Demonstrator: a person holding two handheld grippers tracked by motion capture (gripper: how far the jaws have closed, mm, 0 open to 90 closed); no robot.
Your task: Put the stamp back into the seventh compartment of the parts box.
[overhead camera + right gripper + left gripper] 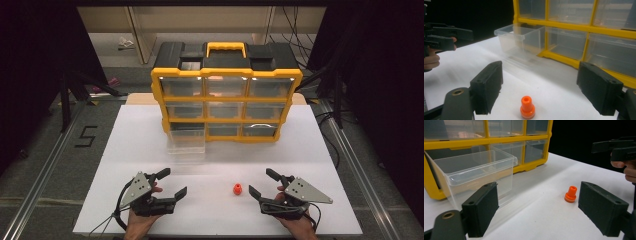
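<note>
A small orange plug [237, 189] stands upright on the white table [150, 135], between my two grippers. My left gripper [171, 182] rests near the front edge, left of the plug, jaws open and empty; the left gripper view has the plug [570, 194] ahead, nearer its right jaw. My right gripper [264, 183] sits just right of the plug, jaws open with nothing held; the plug [527, 107] stands low between them in the right gripper view. A clear drawer [186, 144] sticks out of the bottom-left slot of the yellow and black organizer [226, 95].
The organizer has three rows of clear drawers and a yellow handle [226, 48] on top. Metal rails [50, 160] run along both sides of the table. A "5" mark [86, 136] lies on the grey floor at the left.
</note>
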